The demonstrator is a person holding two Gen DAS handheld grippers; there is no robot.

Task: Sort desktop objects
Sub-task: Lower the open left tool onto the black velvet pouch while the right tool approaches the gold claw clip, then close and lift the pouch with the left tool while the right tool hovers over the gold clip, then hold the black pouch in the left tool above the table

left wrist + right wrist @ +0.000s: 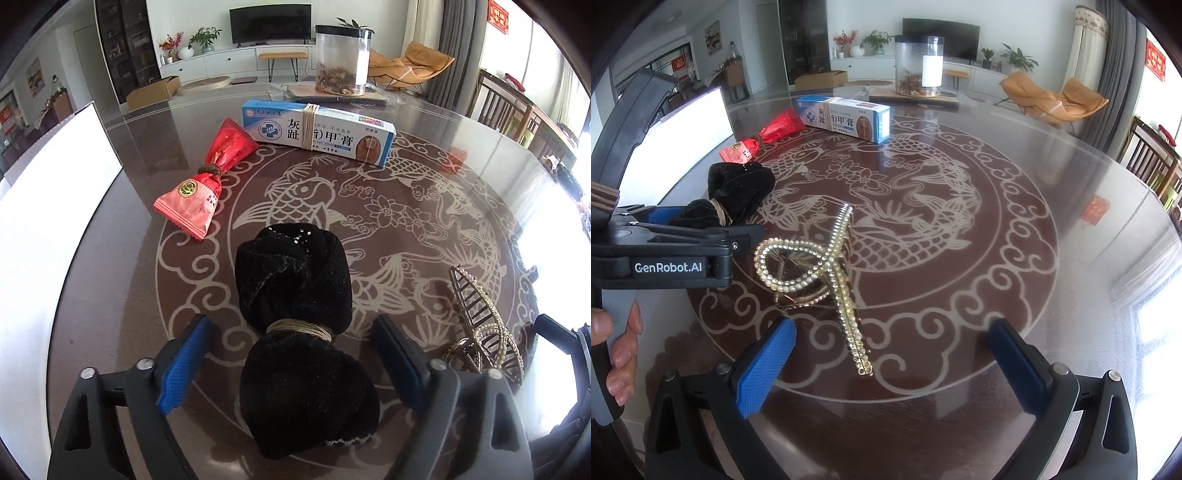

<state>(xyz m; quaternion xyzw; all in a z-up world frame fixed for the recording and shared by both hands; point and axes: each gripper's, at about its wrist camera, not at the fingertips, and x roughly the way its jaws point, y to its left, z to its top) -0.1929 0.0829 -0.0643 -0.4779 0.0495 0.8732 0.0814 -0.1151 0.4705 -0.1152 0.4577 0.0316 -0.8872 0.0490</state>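
A black velvet bundle tied with a rubber band lies on the glass table between the fingers of my open left gripper; the pads stand apart from it. It also shows in the right wrist view, with the left gripper around it. A gold pearl hair claw lies in front of my open right gripper, nearer its left finger; it shows at right in the left wrist view. A red packet and a blue-white ointment box lie farther off.
A clear plastic jar stands on a board at the table's far edge. A white board lies at the left. Chairs stand at the right. The packet and box also show in the right wrist view.
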